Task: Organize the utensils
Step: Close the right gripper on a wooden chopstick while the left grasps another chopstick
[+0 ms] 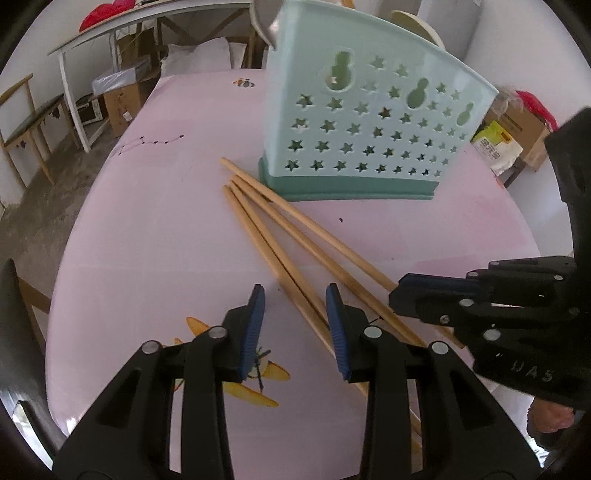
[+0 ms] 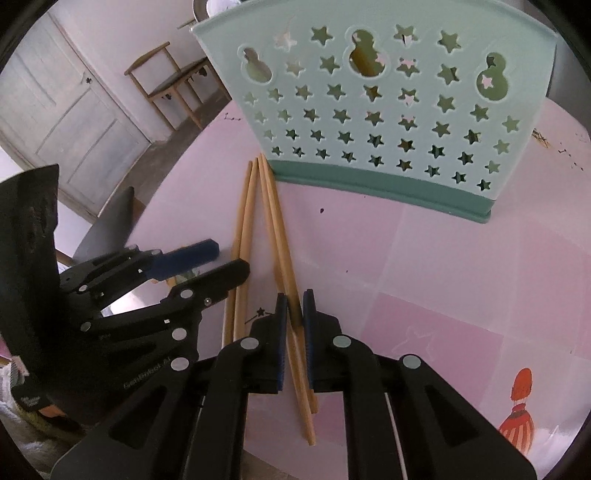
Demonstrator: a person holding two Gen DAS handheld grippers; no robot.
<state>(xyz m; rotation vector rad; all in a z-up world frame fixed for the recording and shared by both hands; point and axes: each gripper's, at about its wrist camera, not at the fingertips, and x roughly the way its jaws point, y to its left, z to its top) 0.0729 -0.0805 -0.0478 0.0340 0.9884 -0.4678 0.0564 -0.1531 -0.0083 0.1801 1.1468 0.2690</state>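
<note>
Four wooden chopsticks lie on the pink table in front of a mint-green utensil holder with star-shaped holes. My left gripper stands open astride the left pair of chopsticks. That pair runs close along the right pad, and the left pad is clear of it. My right gripper is shut on the right pair of chopsticks, its blue pads pinching them near the thick ends. The right gripper enters the left wrist view from the right. The left gripper shows at the left of the right wrist view, beside the holder.
The table's rounded edge drops to a concrete floor on the left. Beyond it stand a white bench, cardboard boxes and a wooden chair before a white door. More boxes sit at the right.
</note>
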